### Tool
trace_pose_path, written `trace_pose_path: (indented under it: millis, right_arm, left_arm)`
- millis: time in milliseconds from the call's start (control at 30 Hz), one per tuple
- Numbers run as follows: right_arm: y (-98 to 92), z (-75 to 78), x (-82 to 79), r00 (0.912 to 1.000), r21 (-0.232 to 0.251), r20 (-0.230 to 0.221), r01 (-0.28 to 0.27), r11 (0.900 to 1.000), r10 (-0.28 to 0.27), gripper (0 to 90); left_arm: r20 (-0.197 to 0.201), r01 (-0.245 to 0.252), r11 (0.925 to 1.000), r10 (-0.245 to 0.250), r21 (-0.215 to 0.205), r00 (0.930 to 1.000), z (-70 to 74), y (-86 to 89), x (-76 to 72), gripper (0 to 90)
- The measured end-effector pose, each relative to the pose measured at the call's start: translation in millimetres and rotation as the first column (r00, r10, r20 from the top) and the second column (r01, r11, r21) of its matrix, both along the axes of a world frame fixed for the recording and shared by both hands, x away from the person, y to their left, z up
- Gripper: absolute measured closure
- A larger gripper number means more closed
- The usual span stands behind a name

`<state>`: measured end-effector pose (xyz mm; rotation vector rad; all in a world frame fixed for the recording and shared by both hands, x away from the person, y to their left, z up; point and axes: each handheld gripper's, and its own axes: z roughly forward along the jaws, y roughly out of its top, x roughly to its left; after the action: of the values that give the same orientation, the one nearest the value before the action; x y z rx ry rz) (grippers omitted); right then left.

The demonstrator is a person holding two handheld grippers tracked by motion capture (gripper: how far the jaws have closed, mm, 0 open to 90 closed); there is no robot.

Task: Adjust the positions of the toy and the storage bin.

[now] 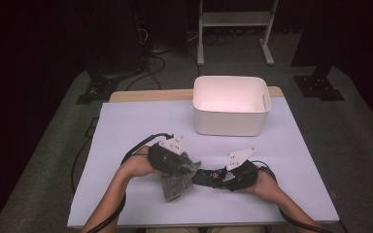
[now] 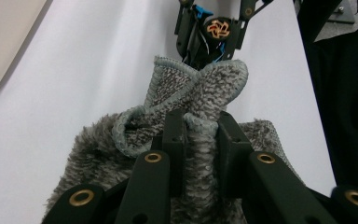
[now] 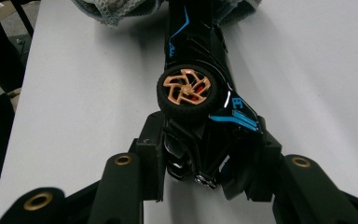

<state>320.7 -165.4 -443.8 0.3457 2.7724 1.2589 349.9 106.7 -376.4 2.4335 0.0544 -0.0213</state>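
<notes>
High view: the left gripper had a grey cloth and the right gripper a black toy car, both meeting low at the near middle of the white-covered table. One white bin stood at the far side, well apart, apparently empty. Count here: one cloth, one car, one bin, two grippers.

Left gripper view: the jaws were pinched nearly shut on a fold of the cloth, whose bunched edge touched the car just beyond it. A corner of the bin showed at top left.

Right gripper view: the jaws stood partly open, clamped on the car's body; it lay on its side, one copper-spoked wheel facing up. The cloth lay against the car's far end.

Judged progress: wiping the car with the cloth looked under way, cloth only at one end; most of the body seemed left to do, and nothing was in the bin yet.
</notes>
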Motion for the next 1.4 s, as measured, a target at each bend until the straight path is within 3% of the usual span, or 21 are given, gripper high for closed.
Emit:
trace_pose_path:
  millis: [200, 433, 733, 833, 1067, 1233, 1400]
  right_arm:
    - [0.3, -0.1, -0.2, 1.0, -0.001, -0.002, 0.001, 1.0, -0.001, 57.1]
    - [0.7, -0.4, -0.2, 1.0, -0.004, 0.0, -0.001, 1.0, 0.001, 57.1]
    - [1.1, -1.3, 0.0, 1.0, -0.002, -0.008, 0.0, 1.0, 0.0, 57.1]
    - [1.1, -1.5, 0.1, 1.0, -0.001, -0.007, -0.002, 1.0, 0.002, 57.1]
    - [1.3, -1.5, -0.3, 1.0, -0.007, 0.001, -0.004, 1.0, 0.004, 57.2]
    - [1.4, -1.6, -0.4, 1.0, -0.008, 0.001, -0.005, 1.0, 0.005, 57.3]
    - [1.5, -1.5, -0.1, 1.0, -0.008, -0.003, -0.003, 1.0, 0.003, 57.2]
  left_arm:
    - [0.012, 0.026, 0.9996, -0.027, 0.012, 0.9996, 2.2, -10.7, 0.1, 76.5]
    - [0.022, 0.077, 0.997, -0.077, 0.009, 0.9968, 4.3, -36.6, -0.4, 76.5]
    - [0.024, 0.171, 0.9846, -0.171, 0.037, 0.9849, 7.0, -83.9, 0.3, 76.5]
    - [0.023, 0.176, 0.9827, -0.177, 0.058, 0.9839, 3.8, -88.8, 2.0, 76.5]
    - [0.027, 0.147, 0.9876, -0.149, 0.056, 0.9885, 3.8, -71.2, 0.9, 76.5]
    - [0.014, 0.088, 0.9958, -0.089, 0.025, 0.996, 0.3, -37.6, 0.2, 76.4]
    - [-0.001, 0.027, 0.9995, -0.027, -0.017, 0.9996, -1.9, -3.4, -0.7, 76.4]
